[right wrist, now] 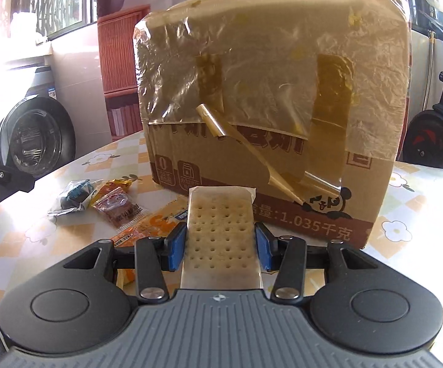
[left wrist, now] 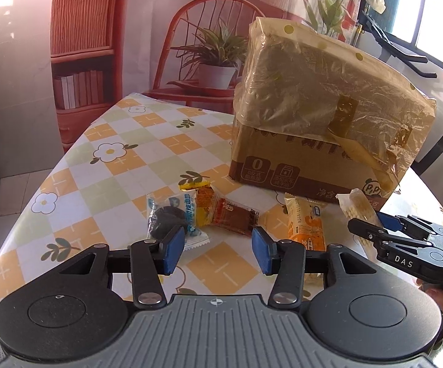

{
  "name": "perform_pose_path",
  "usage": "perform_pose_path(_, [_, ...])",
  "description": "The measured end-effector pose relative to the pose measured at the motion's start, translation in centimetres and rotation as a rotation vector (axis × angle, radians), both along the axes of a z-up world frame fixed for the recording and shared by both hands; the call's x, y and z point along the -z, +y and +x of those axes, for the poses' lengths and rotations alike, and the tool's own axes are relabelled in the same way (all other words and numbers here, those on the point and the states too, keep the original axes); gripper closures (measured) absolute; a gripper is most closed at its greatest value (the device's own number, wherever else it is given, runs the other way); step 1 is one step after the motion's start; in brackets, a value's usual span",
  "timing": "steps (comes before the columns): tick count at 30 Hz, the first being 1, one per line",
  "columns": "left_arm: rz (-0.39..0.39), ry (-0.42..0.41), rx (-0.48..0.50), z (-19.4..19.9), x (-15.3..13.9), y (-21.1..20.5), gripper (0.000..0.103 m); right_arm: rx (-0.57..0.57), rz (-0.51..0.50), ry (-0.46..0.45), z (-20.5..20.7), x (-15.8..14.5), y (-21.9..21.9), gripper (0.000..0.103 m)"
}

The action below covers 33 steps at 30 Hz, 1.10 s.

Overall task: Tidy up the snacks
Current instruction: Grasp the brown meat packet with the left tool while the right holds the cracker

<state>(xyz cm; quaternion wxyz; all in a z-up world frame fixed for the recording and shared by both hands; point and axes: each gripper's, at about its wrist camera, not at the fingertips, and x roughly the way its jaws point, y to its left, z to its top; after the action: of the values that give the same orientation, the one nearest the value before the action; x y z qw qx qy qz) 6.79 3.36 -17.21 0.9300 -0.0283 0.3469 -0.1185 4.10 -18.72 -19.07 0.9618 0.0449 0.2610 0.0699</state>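
I am holding a clear-wrapped cracker pack (right wrist: pixel 219 233) clamped in my right gripper (right wrist: pixel 220 247) before the taped cardboard box (right wrist: pixel 282 98), while my left gripper (left wrist: pixel 218 250) is hovering half-open and empty over the snack packets (left wrist: pixel 218 214) lying on the flowered checked tablecloth (left wrist: pixel 105 159), a red-shelf backdrop (left wrist: pixel 82 30) standing behind.

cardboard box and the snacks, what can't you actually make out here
- Cardboard box: its inside is unseen in both views; crinkled plastic film and tape cover the top.
- Orange packet: near end hidden behind the left gripper in the left wrist view.
- Cracker pack: near end cut off by the right gripper body.
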Motion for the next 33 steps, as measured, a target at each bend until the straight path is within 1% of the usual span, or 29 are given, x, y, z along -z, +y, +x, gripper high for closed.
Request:
perform_pose_path(4, [-0.013,0.059,0.055,2.1,1.4,-2.1,0.052,0.042,0.05,0.012,-0.2,0.8,-1.4,0.055])
perform_pose_path(6, [-0.027,0.09,0.077,3.2,2.2,-3.0,0.052,0.049,0.058,-0.005,-0.5,0.7,-1.8,0.055])
perform_pose_path(10, [-0.075,0.172,0.067,5.7,3.9,-4.1,0.052,0.028,0.063,-0.008,-0.7,0.7,-1.6,0.055])
perform_pose_path(11, [-0.075,0.179,0.058,6.2,4.2,-4.3,0.052,0.021,0.062,-0.01,-0.7,0.7,-1.6,0.055])
perform_pose_path(16, [-0.04,0.177,-0.008,8.5,5.1,-5.1,0.052,0.006,0.08,-0.007,-0.6,0.8,-1.6,0.055])
perform_pose_path(22, [-0.045,0.172,-0.018,10.8,5.7,-6.3,0.052,0.026,0.133,0.025,-0.1,1.1,-2.5,0.055])
perform_pose_path(28, [-0.04,0.159,-0.025,12.9,5.9,-8.1,0.049,0.016,0.137,0.031,-0.1,1.2,-2.5,0.055])
perform_pose_path(29, [-0.032,0.152,-0.021,13.2,5.9,-8.6,0.048,0.016,0.139,0.033,-0.1,1.2,-2.5,0.055])
perform_pose_path(30, [-0.008,0.142,-0.013,13.4,6.0,-9.1,0.048,0.017,0.142,0.035,-0.1,1.2,-2.6,0.055])
perform_pose_path(33, [0.09,0.099,0.02,13.1,6.3,-10.6,0.047,0.021,0.158,0.043,0.1,1.3,-2.8,0.055])
